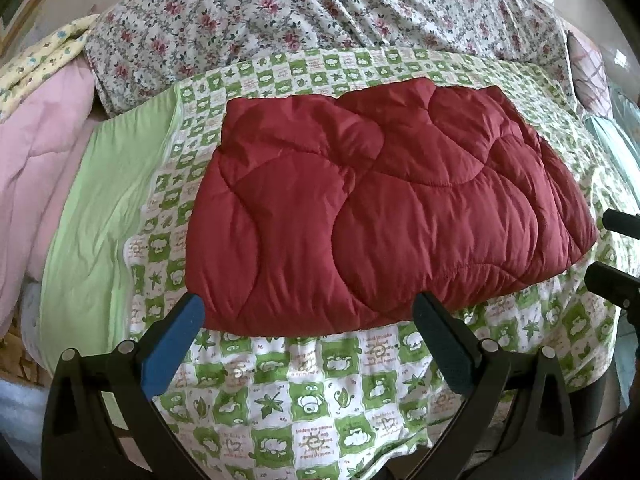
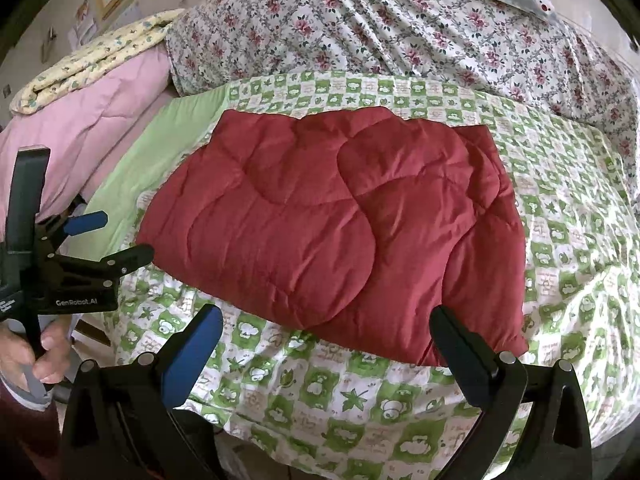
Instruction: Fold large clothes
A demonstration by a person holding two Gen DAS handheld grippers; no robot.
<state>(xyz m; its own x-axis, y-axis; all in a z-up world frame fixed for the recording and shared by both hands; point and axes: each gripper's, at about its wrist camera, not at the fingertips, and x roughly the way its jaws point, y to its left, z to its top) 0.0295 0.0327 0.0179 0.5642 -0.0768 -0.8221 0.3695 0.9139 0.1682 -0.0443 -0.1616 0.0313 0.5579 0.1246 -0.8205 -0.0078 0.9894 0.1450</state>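
Observation:
A dark red quilted padded garment [image 1: 376, 204] lies folded into a rough rectangle on the green-and-white patterned sheet [image 1: 312, 396]; it also shows in the right wrist view [image 2: 332, 220]. My left gripper [image 1: 308, 316] is open and empty, just short of the garment's near edge. It also shows at the left of the right wrist view [image 2: 116, 236]. My right gripper [image 2: 328, 328] is open and empty, its fingers just short of the garment's near right corner. Its fingertips [image 1: 608, 268] show at the right edge of the left wrist view.
A floral duvet [image 1: 320, 8] lies bunched behind the garment. A pink quilt [image 1: 36, 168] and a yellow patterned cloth [image 1: 40, 60] are piled at the left. A plain green sheet strip [image 1: 100, 208] lies left of the garment. The bed's front edge is near the grippers.

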